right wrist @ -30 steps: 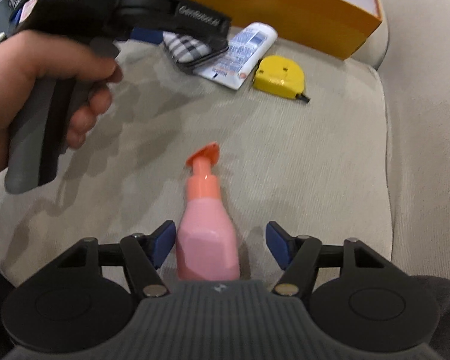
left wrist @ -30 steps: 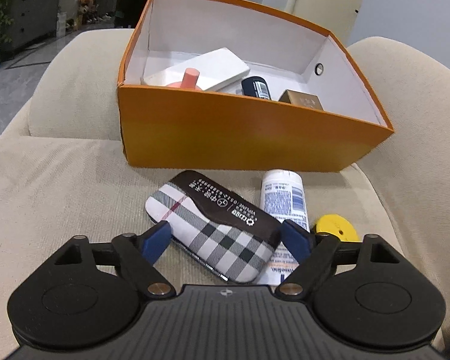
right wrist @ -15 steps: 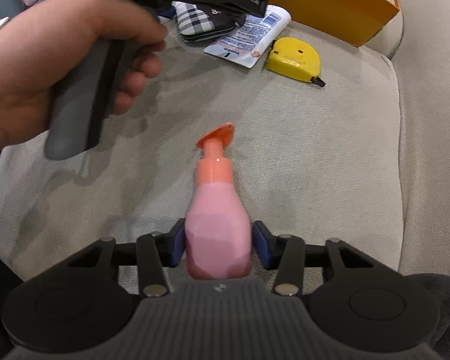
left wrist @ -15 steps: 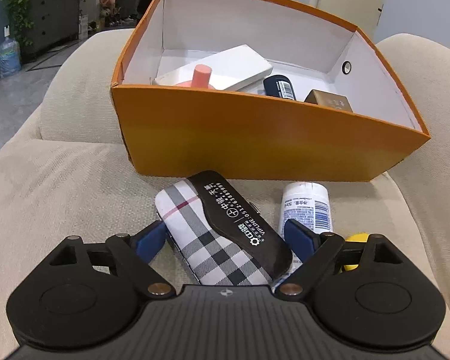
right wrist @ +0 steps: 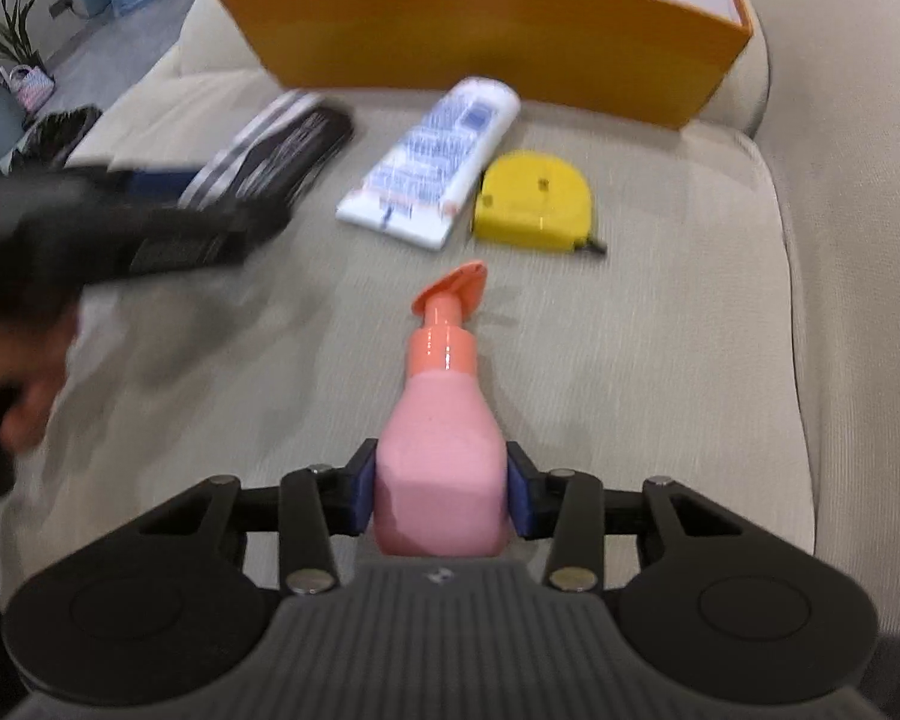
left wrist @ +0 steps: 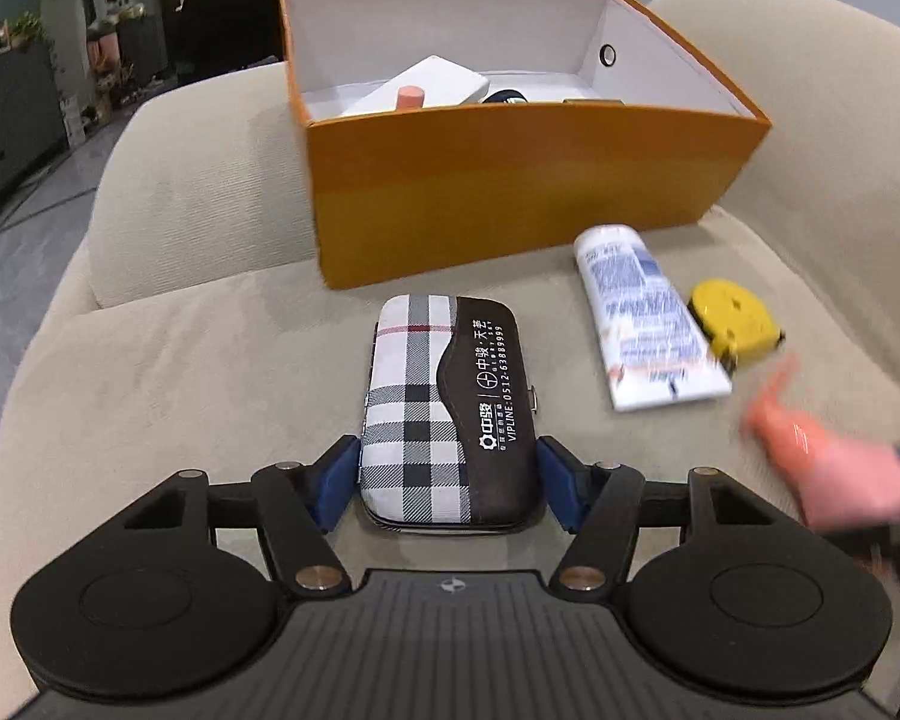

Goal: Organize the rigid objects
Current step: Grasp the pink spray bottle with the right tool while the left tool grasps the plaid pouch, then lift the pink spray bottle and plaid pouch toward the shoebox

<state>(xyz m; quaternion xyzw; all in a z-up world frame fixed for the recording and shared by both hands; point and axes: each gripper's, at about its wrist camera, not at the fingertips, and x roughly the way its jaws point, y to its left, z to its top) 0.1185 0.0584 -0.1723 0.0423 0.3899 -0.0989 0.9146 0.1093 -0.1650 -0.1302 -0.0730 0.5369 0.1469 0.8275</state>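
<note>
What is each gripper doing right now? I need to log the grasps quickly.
Left gripper: jaws have just been closing, now shut on the plaid case.
Right gripper: shut on the pink spray bottle.

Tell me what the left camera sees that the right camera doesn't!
Only the left view shows the left gripper, whose jaws have just been closing, pinching the plaid case by its sides. Only the right view shows the right gripper shut on the pink bottle, plus a hand. Both show the orange box, white tube, yellow tape measure and sofa.
</note>
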